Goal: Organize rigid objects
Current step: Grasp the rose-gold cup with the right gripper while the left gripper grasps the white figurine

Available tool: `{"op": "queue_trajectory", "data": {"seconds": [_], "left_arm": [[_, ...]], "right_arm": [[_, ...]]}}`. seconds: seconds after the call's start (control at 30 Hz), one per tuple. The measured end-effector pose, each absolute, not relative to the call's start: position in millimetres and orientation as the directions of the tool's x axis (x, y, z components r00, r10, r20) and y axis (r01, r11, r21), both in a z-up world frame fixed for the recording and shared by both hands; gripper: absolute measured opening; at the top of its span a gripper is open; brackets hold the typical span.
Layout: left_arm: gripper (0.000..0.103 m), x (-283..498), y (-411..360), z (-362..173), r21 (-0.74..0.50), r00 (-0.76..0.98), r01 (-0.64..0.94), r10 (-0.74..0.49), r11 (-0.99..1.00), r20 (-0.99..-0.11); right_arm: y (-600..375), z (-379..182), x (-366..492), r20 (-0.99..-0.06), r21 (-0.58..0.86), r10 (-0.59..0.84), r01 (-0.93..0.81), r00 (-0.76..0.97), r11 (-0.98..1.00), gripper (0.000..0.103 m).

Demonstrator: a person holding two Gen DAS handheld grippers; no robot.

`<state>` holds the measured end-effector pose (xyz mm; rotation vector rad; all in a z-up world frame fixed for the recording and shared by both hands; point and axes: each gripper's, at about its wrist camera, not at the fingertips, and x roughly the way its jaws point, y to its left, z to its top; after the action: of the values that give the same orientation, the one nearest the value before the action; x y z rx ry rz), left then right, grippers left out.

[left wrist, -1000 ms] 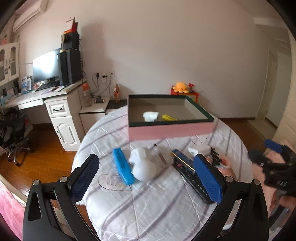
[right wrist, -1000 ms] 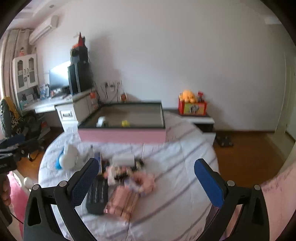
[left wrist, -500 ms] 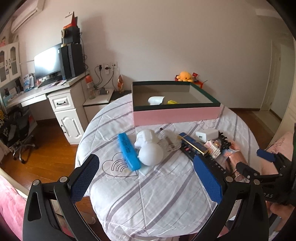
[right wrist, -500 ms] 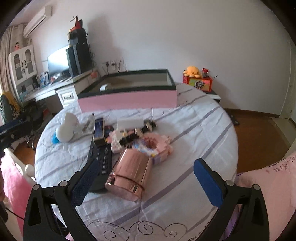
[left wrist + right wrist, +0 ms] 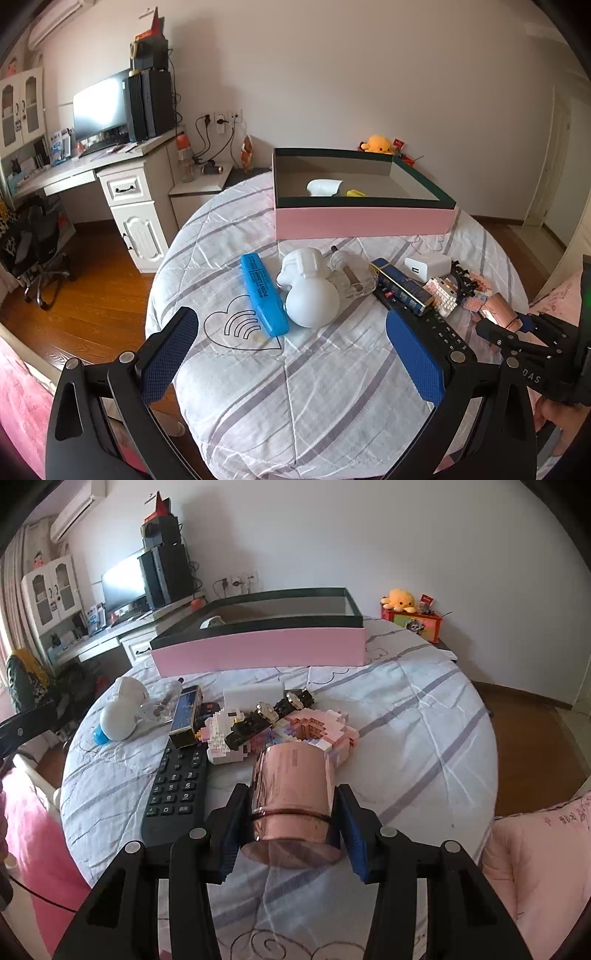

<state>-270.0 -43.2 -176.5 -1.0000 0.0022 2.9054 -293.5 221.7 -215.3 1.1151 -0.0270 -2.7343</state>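
Observation:
My right gripper [image 5: 290, 814] is shut on a rose-gold metal cylinder [image 5: 291, 790] lying on the round table; it also shows in the left wrist view [image 5: 498, 312]. My left gripper [image 5: 291, 354] is open and empty above the table's near edge, in front of a blue highlighter [image 5: 263, 293] and a white figurine [image 5: 310, 288]. A black remote [image 5: 177, 782], a dark blue box [image 5: 186, 716], a white charger [image 5: 426, 267], a glass bottle [image 5: 351, 273] and pink building-block models [image 5: 317, 729] lie in the middle. The pink open box [image 5: 364, 221] at the back holds a white item [image 5: 323, 186] and a yellow item [image 5: 355, 192].
The table wears a striped white cloth [image 5: 295, 387]. A desk with monitor [image 5: 99, 110] and white drawers [image 5: 136, 214] stands at left, with an office chair [image 5: 33, 251]. A pink bed edge [image 5: 535, 853] lies at right. A black watch [image 5: 266, 712] rests on the blocks.
My right gripper has moved down and forward and closed on the rose-gold cylinder. My left gripper has drawn back a little and stays open.

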Motion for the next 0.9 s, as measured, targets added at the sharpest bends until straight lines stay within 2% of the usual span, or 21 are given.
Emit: {"op": "queue_trajectory", "data": {"seconds": [0.23,0.47,0.53,0.67,0.73,0.8,0.9], "left_arm": [[0.103,-288,-27,-181,0.018,-0.810,-0.089,0.062,-0.996,-0.583],[0.101,-316,-12,-193,0.031,-0.796,-0.115,0.073,-0.993,-0.601],[0.097,-324,-8,-197,0.049,-0.784,-0.119,0.064,-0.992,-0.617],[0.076,-338,-6,-209,0.080,-0.752,-0.119,0.037,-0.990,-0.659],[0.073,-343,-7,-215,0.082,-0.734,-0.111,0.026,-0.990,-0.679],[0.064,-347,-8,-218,0.075,-0.725,-0.111,0.029,-0.991,-0.689],[0.064,-354,-7,-223,0.096,-0.709,-0.101,0.004,-0.990,-0.705]], "right_arm": [[226,-214,-292,-0.687,0.086,-0.204,0.201,-0.697,-0.976,0.048],[248,-193,-291,-0.653,0.094,-0.201,0.185,-0.731,-0.978,0.048],[255,-191,-297,-0.648,0.101,-0.198,0.175,-0.735,-0.979,0.048],[264,-194,-306,-0.652,0.128,-0.207,0.162,-0.730,-0.978,0.048],[266,-196,-312,-0.658,0.131,-0.205,0.158,-0.725,-0.979,0.048],[267,-199,-317,-0.661,0.142,-0.216,0.163,-0.718,-0.976,0.048],[267,-200,-324,-0.664,0.144,-0.221,0.168,-0.714,-0.975,0.048]]}}
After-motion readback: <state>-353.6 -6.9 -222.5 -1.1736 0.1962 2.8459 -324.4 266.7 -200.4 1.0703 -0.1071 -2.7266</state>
